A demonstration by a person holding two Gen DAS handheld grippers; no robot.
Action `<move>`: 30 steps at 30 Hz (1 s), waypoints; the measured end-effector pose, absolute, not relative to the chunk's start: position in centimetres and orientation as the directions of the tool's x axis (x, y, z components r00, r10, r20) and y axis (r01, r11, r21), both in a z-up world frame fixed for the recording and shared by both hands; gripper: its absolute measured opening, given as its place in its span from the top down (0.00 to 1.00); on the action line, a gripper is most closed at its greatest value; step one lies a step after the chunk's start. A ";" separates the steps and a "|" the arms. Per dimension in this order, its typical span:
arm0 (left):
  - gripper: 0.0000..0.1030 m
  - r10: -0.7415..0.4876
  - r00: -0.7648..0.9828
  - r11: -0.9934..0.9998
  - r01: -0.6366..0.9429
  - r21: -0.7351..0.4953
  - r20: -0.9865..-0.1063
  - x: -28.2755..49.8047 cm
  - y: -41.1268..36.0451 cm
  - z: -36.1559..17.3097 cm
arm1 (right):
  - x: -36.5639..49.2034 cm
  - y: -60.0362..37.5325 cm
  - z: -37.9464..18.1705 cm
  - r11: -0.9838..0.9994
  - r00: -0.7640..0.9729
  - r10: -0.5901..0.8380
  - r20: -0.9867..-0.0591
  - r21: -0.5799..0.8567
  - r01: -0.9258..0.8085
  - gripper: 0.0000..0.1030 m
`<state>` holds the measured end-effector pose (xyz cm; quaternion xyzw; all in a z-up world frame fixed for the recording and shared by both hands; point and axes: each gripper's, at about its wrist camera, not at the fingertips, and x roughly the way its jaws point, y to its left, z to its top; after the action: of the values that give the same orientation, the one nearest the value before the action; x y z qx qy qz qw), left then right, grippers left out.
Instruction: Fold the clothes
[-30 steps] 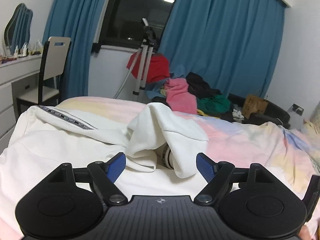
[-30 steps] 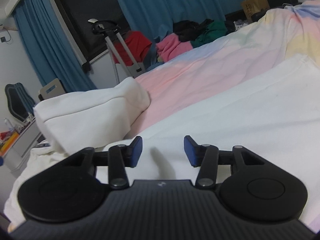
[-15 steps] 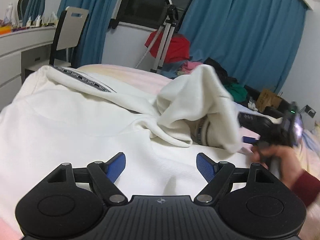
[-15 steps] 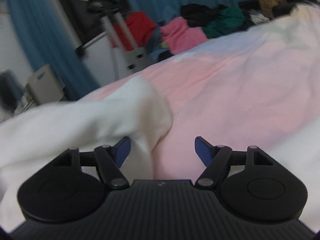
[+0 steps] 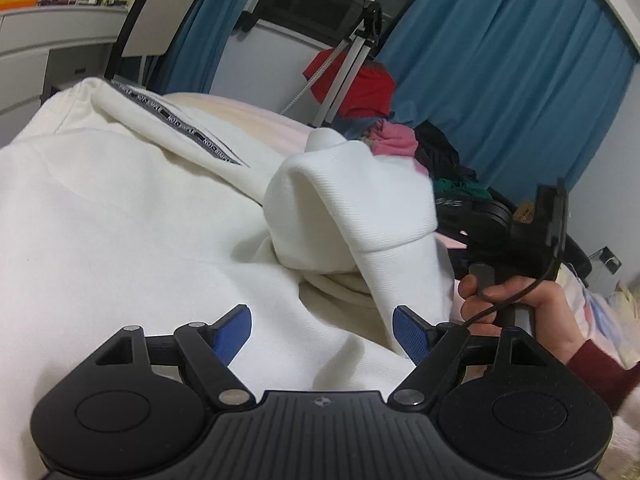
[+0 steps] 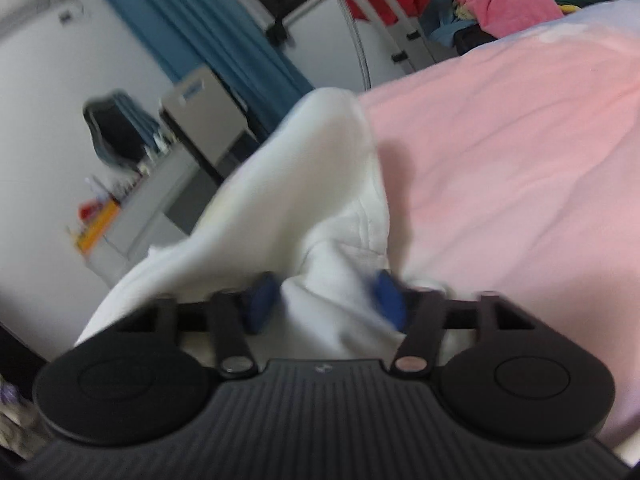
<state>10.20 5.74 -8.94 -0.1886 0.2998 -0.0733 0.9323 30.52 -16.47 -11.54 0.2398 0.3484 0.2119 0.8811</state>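
A white sweatshirt [image 5: 120, 220] with a grey lettered band [image 5: 180, 128] lies spread over the bed. One part of it stands up as a raised fold [image 5: 360, 192]. My left gripper [image 5: 322, 320] hovers low over the sweatshirt's body, open, with nothing between its blue pads. In the blurred right wrist view my right gripper [image 6: 324, 300] has the bottom of that fold [image 6: 312, 184] bunched between its pads, and its jaws are closing on it. In the left wrist view a hand [image 5: 520, 308] in a dark red sleeve holds the right tool just behind the fold, which hides its fingertips.
The pink bedsheet [image 6: 500, 160] stretches to the right of the fold. Beyond the bed are a tripod [image 5: 352, 40], a heap of coloured clothes [image 5: 400, 140], a chair [image 5: 160, 12] and a white dresser [image 5: 48, 40]. Blue curtains [image 5: 500, 80] hang behind.
My left gripper sank closer to the sweatshirt and rolled a little. My right gripper swept in to the raised fold, opened wide, then closed around its lower end.
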 end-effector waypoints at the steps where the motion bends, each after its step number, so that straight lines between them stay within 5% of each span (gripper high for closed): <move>1: 0.23 -0.246 0.810 0.920 0.022 -0.391 -0.532 10.1 5.7 -8.9 | 30.1 -15.9 -11.0 0.814 0.676 0.515 -0.526 0.546 -0.195 0.75; 11: 0.23 -0.216 0.835 0.938 0.035 -0.344 -0.505 9.0 4.6 -8.1 | 22.4 -23.0 -1.7 0.961 0.888 0.017 -0.459 0.252 0.112 0.83; 18: 0.23 -0.219 0.834 0.946 0.053 -0.321 -0.507 9.3 3.8 -8.5 | 21.8 -32.7 -0.2 0.891 0.826 -0.379 -0.418 0.075 0.448 0.79; 23: 0.23 -0.222 0.828 0.952 0.070 -0.297 -0.515 9.1 3.2 -8.8 | 20.0 -38.6 -3.1 0.805 0.809 -0.400 -0.431 0.257 0.535 0.37; 30: 0.23 -0.231 0.803 0.951 0.068 -0.300 -0.550 9.5 2.8 -10.1 | 15.4 -43.7 -10.7 0.593 0.860 -0.053 -0.508 0.677 0.436 0.35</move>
<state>9.54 2.79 -10.06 -0.1339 0.3039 -0.0797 0.9399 15.40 -43.68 -10.69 0.4285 0.2235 -0.1418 0.8639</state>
